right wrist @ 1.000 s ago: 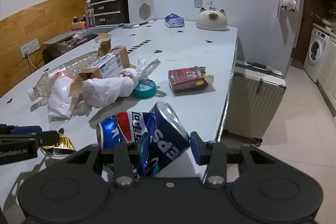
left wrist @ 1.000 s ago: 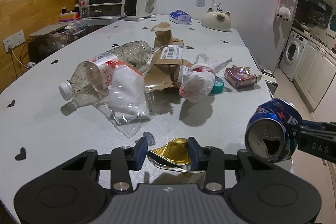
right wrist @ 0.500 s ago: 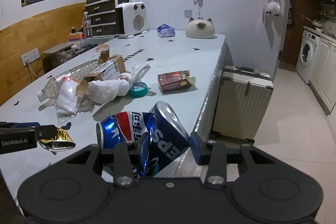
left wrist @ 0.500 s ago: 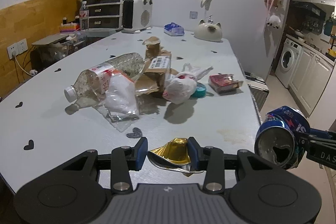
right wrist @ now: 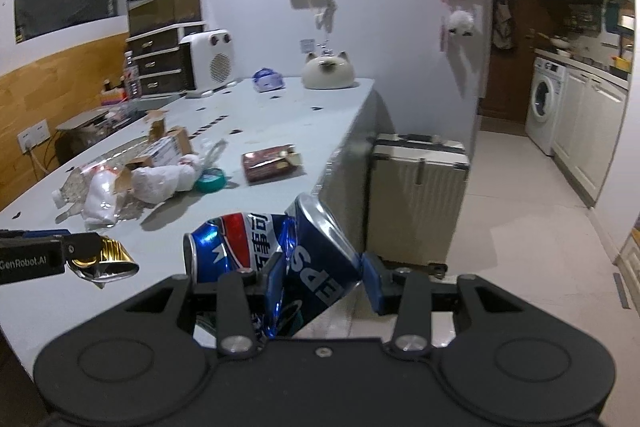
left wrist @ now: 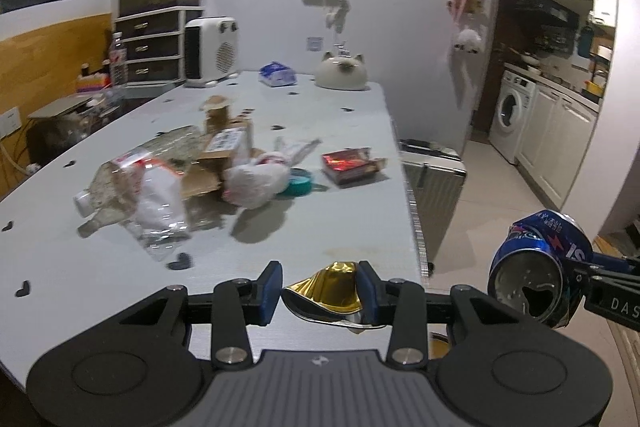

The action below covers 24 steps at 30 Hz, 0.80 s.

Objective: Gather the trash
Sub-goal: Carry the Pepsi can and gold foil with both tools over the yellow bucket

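My left gripper is shut on a crumpled gold foil wrapper, held above the near edge of the grey table. In the right wrist view the same gold wrapper shows at the left in the left gripper. My right gripper is shut on a crushed blue Pepsi can, past the table's near right corner. That can appears at the right of the left wrist view, its open top facing the camera. More trash lies mid-table: a clear plastic bottle, torn cardboard, a knotted white bag, a red packet.
A teal round lid lies by the white bag. At the table's far end stand a white heater, a cat-shaped pot and drawers. A pale suitcase stands on the floor by the table's right side; a washing machine is beyond.
Both grippers have drawn back from the table and risen a little with their loads; the trash pile looks farther off. The can has moved off past the table's edge, over the floor.
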Available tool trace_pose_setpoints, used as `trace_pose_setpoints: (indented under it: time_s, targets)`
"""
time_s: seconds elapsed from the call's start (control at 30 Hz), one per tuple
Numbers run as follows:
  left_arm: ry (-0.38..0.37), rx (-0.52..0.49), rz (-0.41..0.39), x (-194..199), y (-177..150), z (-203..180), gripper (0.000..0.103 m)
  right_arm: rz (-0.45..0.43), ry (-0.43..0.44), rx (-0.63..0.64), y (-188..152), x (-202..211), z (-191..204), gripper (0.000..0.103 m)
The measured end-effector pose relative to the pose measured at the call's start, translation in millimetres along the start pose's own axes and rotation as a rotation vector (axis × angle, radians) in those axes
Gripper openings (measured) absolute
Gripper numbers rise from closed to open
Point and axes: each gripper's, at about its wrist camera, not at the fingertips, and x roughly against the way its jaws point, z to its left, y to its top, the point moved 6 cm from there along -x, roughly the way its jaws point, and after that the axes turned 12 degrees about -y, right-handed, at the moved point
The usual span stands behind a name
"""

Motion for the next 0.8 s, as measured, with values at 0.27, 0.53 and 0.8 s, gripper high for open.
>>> trace_pose_setpoints:
  time_s: [0.27,0.53,0.8]
  targets:
    - [-0.079,-0.056,0.033,-23.9,-6.9,-58.4,0.041,0.009,-0.081,-0.053,-15.3,7.8,-55.3,0.043]
    - [-0.154,-0.1,0.086,-56.4,-21.7,-115.7,0.041,0.035,-0.164,-0.104,-35.3,6.2,-110.8,0.043]
    - [-0.221,-0.147,0.162,-97.5,-46.9,-175.6,0.041,0.083,-0.241,-0.147,-62.7,-7.1,-161.6,0.043]
